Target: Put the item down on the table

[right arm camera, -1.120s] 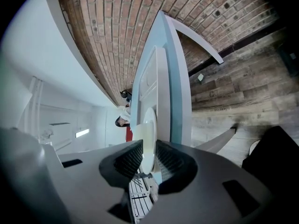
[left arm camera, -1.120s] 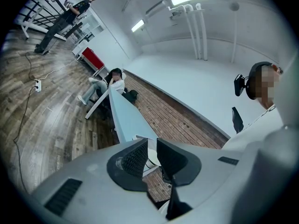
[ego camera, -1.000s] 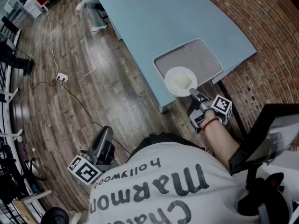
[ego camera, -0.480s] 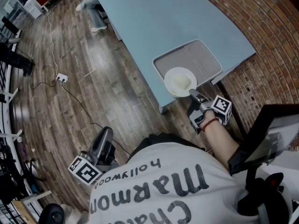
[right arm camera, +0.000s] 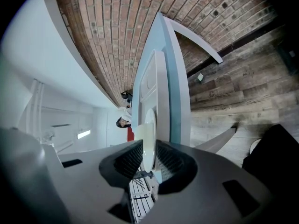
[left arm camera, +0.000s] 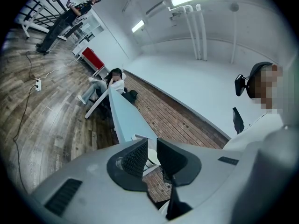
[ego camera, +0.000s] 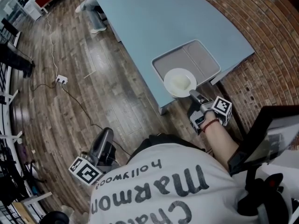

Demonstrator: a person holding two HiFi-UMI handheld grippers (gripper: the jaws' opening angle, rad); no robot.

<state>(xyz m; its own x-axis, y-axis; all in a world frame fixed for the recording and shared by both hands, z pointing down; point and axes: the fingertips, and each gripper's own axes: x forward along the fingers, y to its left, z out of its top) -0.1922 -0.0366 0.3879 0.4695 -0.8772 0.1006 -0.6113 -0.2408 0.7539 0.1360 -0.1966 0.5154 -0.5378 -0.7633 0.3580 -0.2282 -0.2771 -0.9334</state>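
now one plate (ego camera: 180,82) clamped in right hand-held gripper (ego camera: 192,93), over one tray (ego camera: 205,59), left hand-held gripper (left arm camera: 152,148) apart

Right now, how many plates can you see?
1. The white plate is held at its rim by the right tool, over the near end of the grey tray on the blue table. None seems hidden.

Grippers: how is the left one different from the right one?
The right gripper is shut on the rim of a white plate; the left gripper is open and empty. The right gripper is at the table's edge by the tray; the left gripper hangs low over the floor. Both carry a marker cube.
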